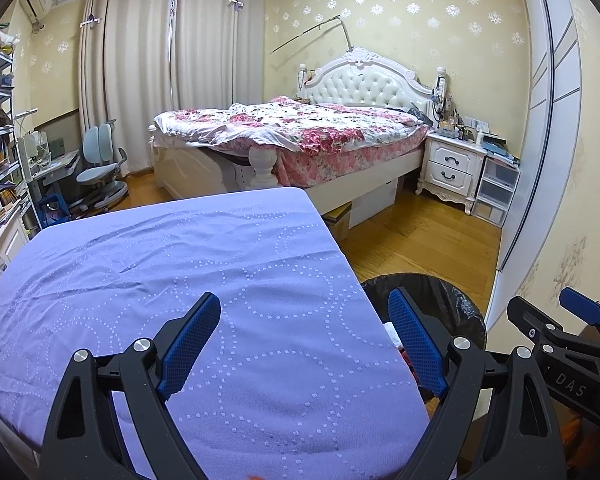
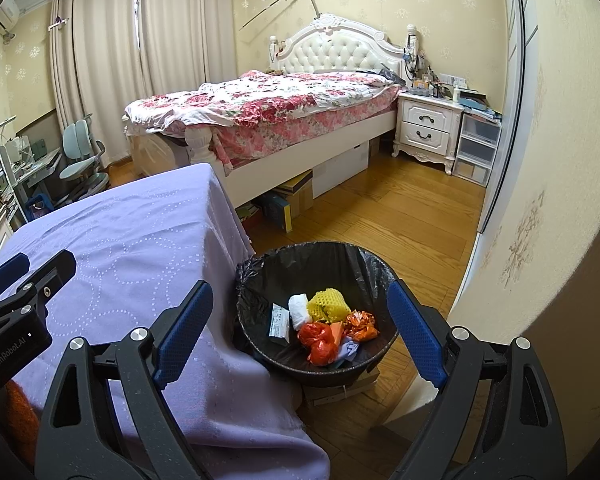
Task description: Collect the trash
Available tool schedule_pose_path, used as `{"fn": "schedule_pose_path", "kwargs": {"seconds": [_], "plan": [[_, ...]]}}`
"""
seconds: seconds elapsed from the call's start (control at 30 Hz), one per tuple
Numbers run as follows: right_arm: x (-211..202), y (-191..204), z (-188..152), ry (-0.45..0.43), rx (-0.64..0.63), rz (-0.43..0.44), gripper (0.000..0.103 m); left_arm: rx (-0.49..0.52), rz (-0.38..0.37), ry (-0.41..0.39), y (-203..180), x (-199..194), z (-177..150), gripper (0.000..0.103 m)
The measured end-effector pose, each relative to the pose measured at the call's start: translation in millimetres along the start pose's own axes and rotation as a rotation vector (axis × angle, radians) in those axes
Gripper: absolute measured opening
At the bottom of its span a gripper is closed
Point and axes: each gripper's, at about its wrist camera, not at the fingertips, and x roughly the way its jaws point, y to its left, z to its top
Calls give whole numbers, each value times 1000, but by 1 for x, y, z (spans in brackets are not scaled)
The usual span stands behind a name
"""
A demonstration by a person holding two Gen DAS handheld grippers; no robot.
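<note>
A black-lined trash bin (image 2: 260,280) stands on the floor at the table's right side. It holds a yellow foam net (image 2: 328,306), a white wad (image 2: 298,308), a red bag (image 2: 318,342), an orange foil wrapper (image 2: 362,326) and a small packet (image 2: 280,320). My right gripper (image 2: 300,332) is open and empty, above and in front of the bin. My left gripper (image 1: 308,344) is open and empty over the purple tablecloth (image 1: 160,260). The bin's rim (image 1: 456,292) shows at the table's right in the left wrist view. The right gripper (image 1: 572,320) shows at the right edge there.
A bed with a floral quilt (image 2: 268,108) stands behind the table. A white nightstand (image 2: 428,128) and plastic drawers (image 2: 478,148) stand to its right. A desk chair (image 1: 100,164) and bookshelves (image 1: 0,140) are at the left. A wall (image 2: 540,200) is close on the right.
</note>
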Motion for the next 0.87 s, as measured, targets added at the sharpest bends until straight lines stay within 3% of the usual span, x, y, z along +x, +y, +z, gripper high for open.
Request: {"fn": "schedule_pose_path", "kwargs": {"seconds": [0.53, 0.87], "plan": [[0, 6, -2, 11, -1, 7, 87, 5, 32, -38, 2, -3, -1, 86], [14, 25, 0, 34, -47, 56, 87, -32, 107, 46, 36, 22, -3, 87]]}}
